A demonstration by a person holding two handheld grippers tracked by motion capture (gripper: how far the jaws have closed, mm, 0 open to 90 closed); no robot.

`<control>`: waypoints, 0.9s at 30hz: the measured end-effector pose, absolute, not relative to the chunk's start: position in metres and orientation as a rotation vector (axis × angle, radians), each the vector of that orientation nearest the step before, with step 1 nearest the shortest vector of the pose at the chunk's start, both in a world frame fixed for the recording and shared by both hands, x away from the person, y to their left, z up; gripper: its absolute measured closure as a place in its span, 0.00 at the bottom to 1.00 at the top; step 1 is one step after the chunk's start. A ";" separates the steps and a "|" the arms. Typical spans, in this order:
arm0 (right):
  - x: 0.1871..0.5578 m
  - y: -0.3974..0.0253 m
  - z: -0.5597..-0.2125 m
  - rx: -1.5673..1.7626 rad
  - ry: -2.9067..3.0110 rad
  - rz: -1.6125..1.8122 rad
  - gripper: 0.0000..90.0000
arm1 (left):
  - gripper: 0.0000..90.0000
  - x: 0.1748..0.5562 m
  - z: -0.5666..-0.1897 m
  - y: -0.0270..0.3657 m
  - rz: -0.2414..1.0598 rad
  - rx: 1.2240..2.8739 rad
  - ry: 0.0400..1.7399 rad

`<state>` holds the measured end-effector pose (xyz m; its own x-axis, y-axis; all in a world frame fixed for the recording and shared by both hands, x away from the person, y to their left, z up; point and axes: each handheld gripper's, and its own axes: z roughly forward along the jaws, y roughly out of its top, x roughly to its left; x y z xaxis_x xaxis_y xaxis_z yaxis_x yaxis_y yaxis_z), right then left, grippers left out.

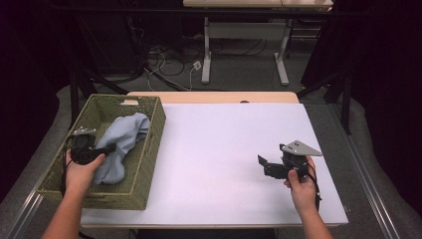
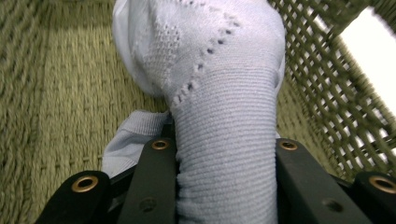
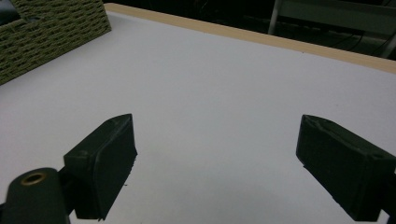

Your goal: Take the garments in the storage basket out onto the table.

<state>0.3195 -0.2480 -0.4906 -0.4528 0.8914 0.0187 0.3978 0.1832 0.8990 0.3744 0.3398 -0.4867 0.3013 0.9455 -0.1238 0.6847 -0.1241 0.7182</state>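
Woven olive-green wicker surrounds our left gripper [image 1: 105,149], which sits inside the basket [image 1: 155,130] at the table's left end, its jaws closed on a bunched fold of the pale blue knit garment [image 1: 124,134]. In the left gripper view the ribbed fabric [image 2: 229,154] is pinched between both black jaws and runs straight away from us, up toward the basket's far end, with a pointelle-patterned part beyond the grip. The rest of the garment lies on the basket floor, its long axis running along the basket's length from near our hand to the far right corner. Our right gripper [image 1: 264,166] hovers over the bare white table top [image 1: 219,144], well apart from the basket, jaws spread wide and holding nothing. We judge that any lift belongs to the left hand, already on the cloth; the right must cross leftward to help, since the basket lies to its left.
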 end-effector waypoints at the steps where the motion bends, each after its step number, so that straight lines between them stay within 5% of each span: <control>1: 0.319 -0.247 -0.491 1.211 1.938 1.231 0.13 | 0.81 0.373 -0.485 0.340 0.501 1.876 1.437; 27: 0.320 -0.248 -0.492 1.210 1.941 1.225 0.13 | 0.81 0.355 -0.459 0.345 0.656 1.697 1.361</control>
